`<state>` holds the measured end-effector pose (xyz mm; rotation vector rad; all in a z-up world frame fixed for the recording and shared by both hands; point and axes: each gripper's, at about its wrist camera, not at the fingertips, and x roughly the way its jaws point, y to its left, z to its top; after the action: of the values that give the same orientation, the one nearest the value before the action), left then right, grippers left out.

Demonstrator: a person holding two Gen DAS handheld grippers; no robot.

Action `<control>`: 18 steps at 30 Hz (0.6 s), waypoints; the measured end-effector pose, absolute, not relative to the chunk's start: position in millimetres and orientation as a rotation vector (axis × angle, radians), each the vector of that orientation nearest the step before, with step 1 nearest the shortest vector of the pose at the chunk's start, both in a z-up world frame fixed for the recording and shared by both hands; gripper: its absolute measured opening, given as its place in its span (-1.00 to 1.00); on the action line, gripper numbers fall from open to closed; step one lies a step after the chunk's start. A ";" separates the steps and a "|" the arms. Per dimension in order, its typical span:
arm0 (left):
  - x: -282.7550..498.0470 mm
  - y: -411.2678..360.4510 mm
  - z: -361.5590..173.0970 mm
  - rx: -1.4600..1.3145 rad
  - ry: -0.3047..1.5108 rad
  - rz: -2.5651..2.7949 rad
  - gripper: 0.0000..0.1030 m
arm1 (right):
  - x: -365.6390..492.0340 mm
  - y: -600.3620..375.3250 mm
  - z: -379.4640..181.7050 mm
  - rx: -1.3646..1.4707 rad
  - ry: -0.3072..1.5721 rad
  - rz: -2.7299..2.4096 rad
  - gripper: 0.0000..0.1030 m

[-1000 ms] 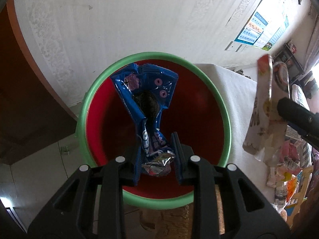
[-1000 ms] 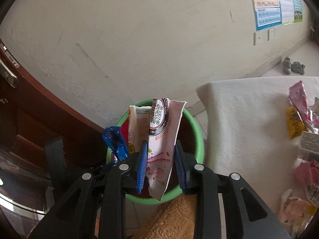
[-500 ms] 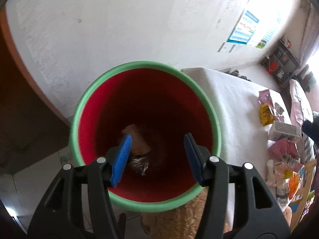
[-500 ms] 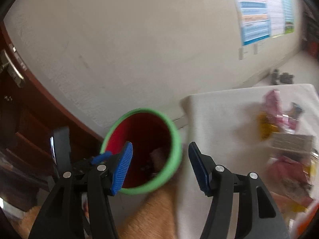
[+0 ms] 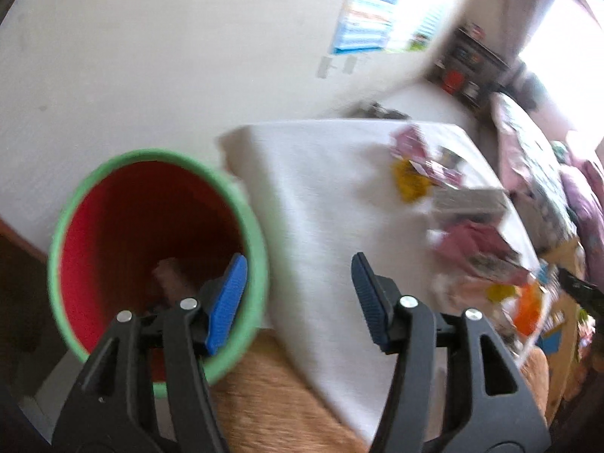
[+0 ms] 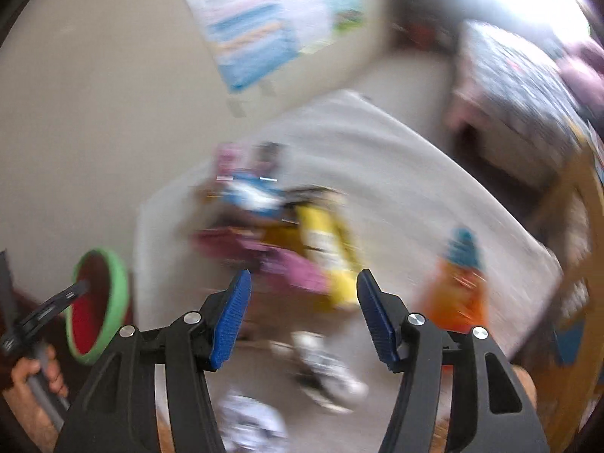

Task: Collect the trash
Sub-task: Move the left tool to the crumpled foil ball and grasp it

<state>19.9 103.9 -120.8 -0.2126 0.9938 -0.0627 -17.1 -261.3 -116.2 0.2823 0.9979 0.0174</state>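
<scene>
The red bin with a green rim (image 5: 60, 234) stands beside the white-clothed table (image 5: 321, 188), with wrappers lying dark at its bottom (image 5: 170, 275). My left gripper (image 5: 298, 294) is open and empty, above the bin's right rim and the table edge. My right gripper (image 6: 302, 313) is open and empty above the table, over blurred trash: a pink wrapper (image 6: 294, 271), a yellow packet (image 6: 324, 249), a blue-white wrapper (image 6: 253, 192) and an orange packet (image 6: 456, 290). The bin also shows in the right wrist view (image 6: 113, 302), with the left gripper beside it.
More pink, yellow and orange wrappers (image 5: 475, 241) and a grey box (image 5: 468, 200) lie on the table's right part. A white wall with a poster (image 5: 362, 26) is behind. A bed (image 6: 521, 83) stands beyond the table. Crumpled white wrappers (image 6: 324, 370) lie near me.
Both grippers opened and dropped their wrappers into the bin. Both have since swung right, away from the bin and toward the table; the right one is now over the trash pile.
</scene>
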 end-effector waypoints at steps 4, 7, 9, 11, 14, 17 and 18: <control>16.8 49.5 -125.9 -0.188 1.070 -0.259 0.16 | -24.4 -292.5 -133.2 0.257 1.021 -0.057 0.12; 1.4 -1.4 -135.5 -0.106 1.142 -0.461 0.41 | -28.1 -316.6 -141.6 0.356 1.027 -0.093 0.12; -13.8 -37.1 -145.0 -0.026 1.192 -0.589 0.46 | -31.5 -323.5 -141.5 0.363 1.024 -0.101 0.12; -22.8 -61.6 -156.6 0.018 1.246 -0.671 0.52 | -34.9 -324.1 -141.7 0.364 1.023 -0.098 0.12; -30.6 -89.3 -173.7 0.078 1.317 -0.736 0.52 | -38.3 -326.6 -144.5 0.385 1.026 -0.086 0.17; -37.1 -110.4 -187.7 0.135 1.361 -0.763 0.52 | -41.1 -324.3 -148.9 0.391 1.037 -0.071 0.17; -38.9 -115.5 -190.6 0.160 1.360 -0.761 0.52 | -41.9 -323.6 -149.6 0.393 1.039 -0.066 0.17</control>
<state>-38.9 -115.5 -190.6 0.1600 1.3601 -0.7609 -41.9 -323.6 -149.6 0.3935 1.0393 -0.0655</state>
